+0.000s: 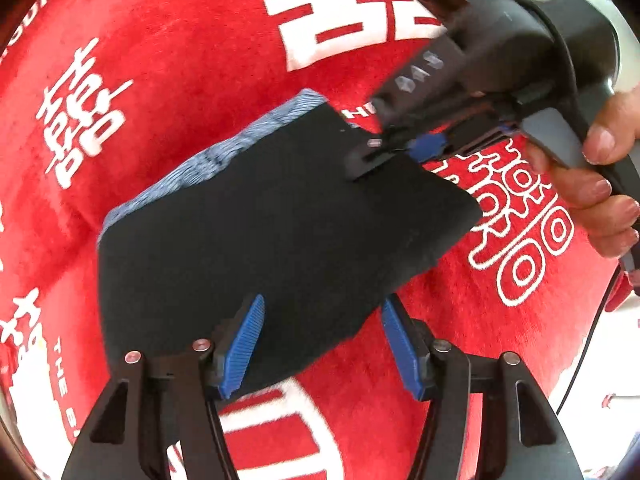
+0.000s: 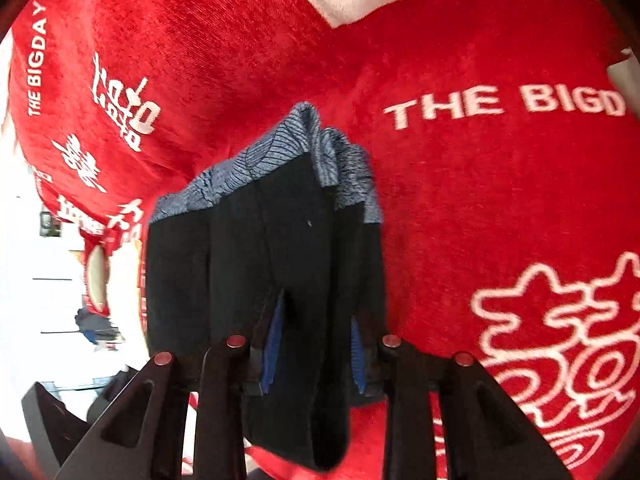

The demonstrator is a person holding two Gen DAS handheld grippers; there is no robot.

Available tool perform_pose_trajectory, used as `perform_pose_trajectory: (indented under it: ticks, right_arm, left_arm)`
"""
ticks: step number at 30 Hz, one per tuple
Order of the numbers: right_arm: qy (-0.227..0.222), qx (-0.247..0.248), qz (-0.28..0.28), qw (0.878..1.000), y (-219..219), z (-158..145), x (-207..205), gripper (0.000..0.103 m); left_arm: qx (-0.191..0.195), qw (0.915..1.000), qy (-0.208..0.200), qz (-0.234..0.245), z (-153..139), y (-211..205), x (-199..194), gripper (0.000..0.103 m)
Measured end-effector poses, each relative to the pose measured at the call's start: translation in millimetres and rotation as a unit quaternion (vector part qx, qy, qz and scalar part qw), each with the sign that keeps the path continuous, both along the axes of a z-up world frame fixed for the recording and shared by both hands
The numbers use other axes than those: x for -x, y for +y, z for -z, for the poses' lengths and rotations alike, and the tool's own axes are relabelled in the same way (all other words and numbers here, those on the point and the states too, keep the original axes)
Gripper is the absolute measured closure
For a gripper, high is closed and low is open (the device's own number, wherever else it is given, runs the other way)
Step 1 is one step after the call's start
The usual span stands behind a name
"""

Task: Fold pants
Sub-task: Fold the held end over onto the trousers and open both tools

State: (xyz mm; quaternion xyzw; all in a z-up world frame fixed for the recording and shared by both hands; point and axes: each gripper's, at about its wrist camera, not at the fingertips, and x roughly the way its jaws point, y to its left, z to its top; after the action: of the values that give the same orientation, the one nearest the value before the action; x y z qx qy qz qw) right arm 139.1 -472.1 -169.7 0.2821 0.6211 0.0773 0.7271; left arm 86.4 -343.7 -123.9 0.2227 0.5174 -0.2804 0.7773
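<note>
The black pants (image 1: 260, 220) lie folded into a compact block on the red blanket (image 1: 180, 60), with the blue-grey waistband (image 1: 224, 148) along the far left edge. My left gripper (image 1: 322, 344) is open. Its blue pads (image 1: 244, 344) straddle the near corner of the pants without pressing on it. A hand (image 1: 592, 184) holds my right gripper (image 1: 372, 152) at the far right edge of the pants. In the right wrist view the pants (image 2: 296, 220) fill the gap of the right gripper (image 2: 316, 348). Its blue pads (image 2: 272, 344) show on both sides of the fabric, so it looks open.
White characters and lettering are printed across the red blanket (image 2: 480, 200). Its edge drops off at the left of the right wrist view, where a bright floor (image 2: 40, 240) shows. A thin dark cable (image 1: 580, 360) runs past the blanket's right edge.
</note>
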Motion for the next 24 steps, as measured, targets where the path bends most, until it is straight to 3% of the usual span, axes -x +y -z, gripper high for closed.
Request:
perform_pose_trajectory:
  ticks: [6,12,17,24]
  right_arm:
    - [0.009,0.079,-0.011,0.997,11.3,-11.2,15.4,0.069]
    - [0.007,0.167,-0.029,0.986,34.9,-21.2,29.6,0.067]
    - [0.015,0.206,-0.038,0.978,47.3,-15.4,36.3,0.067]
    - [0.004,0.242,-0.057,0.969,55.6,-7.0,37.8,0.064]
  left_arm:
    - [-0.001,0.9977,-0.015,-0.067,-19.6,50.2,-21.7,0.041]
    - [-0.014,0.9869,0.032,-0.157,3.1,107.0,-60.4,0.041]
    - [0.011,0.9804,0.083,-0.178,27.3,124.1,-68.7,0.04]
    - [0.026,0.976,0.103,-0.19,46.5,124.3,-79.8,0.033]
